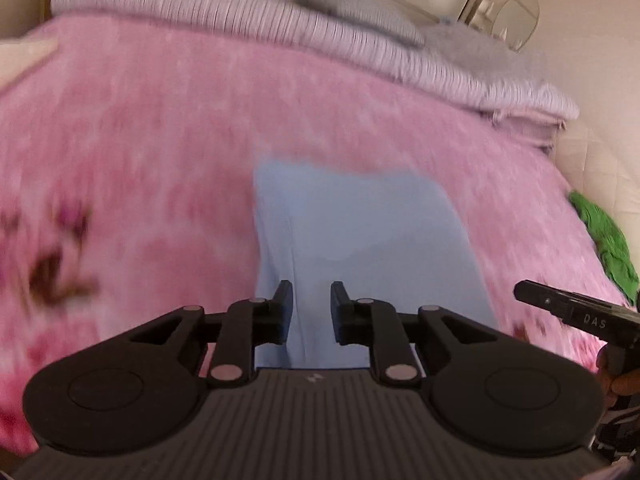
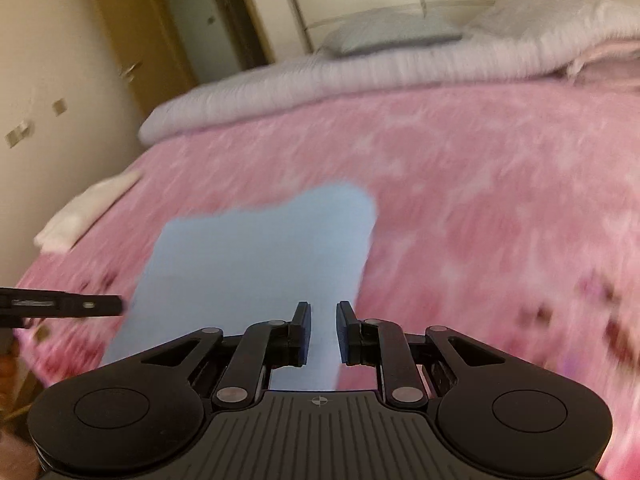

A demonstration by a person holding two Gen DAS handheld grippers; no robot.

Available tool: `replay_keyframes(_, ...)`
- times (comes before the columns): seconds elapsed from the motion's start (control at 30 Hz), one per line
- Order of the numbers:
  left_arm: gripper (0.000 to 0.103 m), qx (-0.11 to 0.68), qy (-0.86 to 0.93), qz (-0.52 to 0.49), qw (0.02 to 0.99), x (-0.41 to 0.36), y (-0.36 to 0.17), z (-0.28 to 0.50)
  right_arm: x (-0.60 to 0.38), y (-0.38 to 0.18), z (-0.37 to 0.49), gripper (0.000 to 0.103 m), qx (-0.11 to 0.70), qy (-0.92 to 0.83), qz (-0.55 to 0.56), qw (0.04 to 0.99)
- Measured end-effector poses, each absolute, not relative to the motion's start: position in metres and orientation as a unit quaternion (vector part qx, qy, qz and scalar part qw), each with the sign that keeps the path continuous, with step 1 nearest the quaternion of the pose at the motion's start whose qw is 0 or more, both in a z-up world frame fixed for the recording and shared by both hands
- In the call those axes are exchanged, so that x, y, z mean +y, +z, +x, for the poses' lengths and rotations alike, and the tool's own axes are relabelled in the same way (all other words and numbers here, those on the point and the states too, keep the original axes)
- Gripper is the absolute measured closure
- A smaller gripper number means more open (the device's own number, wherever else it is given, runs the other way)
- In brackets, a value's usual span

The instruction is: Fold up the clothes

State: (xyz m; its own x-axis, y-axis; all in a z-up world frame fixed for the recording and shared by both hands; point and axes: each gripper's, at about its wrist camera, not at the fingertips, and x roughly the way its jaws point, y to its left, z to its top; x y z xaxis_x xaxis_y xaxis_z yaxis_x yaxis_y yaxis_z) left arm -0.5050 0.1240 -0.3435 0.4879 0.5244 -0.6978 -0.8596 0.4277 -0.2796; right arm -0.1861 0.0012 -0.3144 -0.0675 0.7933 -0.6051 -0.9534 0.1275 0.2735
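A light blue garment lies flat on a pink blanket that covers the bed. My left gripper hovers over the garment's near end with a narrow gap between its pads. The blue cloth shows through that gap, and I cannot tell if the pads touch it. My right gripper stands over the near right part of the garment, its pads likewise a little apart. Each gripper shows at the edge of the other's view: the right gripper and the left gripper. Both pictures are blurred.
A ribbed lilac duvet and a grey pillow lie at the head of the bed. A green cloth sits at the bed's right edge, a folded white cloth at its left edge. Cupboard doors stand beyond.
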Motion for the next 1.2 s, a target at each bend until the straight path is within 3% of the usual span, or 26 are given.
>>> replay_keyframes(0.43, 0.086, 0.299, 0.447, -0.308, 0.785, 0.212, -0.402, -0.464, 0.112, -0.367, -0.185, 0.085, 0.317, 0.641, -0.155, 0.682)
replay_keyframes(0.67, 0.089, 0.28, 0.445, -0.305, 0.794, 0.158, -0.36, -0.482, 0.032, -0.332, -0.177, 0.085, 0.341, 0.645, -0.084, 0.679)
replay_keyframes(0.87, 0.086, 0.308, 0.425, -0.325, 0.787, 0.094, -0.362, -0.49, -0.035, -0.324, -0.209, 0.085, 0.356, 0.653, -0.099, 0.661)
replay_keyframes(1.1, 0.082, 0.32, 0.452, -0.313, 0.772, 0.077, -0.348, -0.482, -0.039, -0.333, -0.235, 0.084, 0.377, 0.624, -0.145, 0.669)
replay_keyframes(1.17, 0.073, 0.324, 0.457, -0.307, 0.769, 0.067, -0.342, -0.483, -0.043, -0.325, -0.235, 0.072, 0.378, 0.62, -0.139, 0.674)
replay_keyframes(1.2, 0.072, 0.327, 0.46, -0.305, 0.767, 0.062, -0.34, -0.484, -0.047, -0.32, -0.236, 0.052, 0.376, 0.616, -0.134, 0.679)
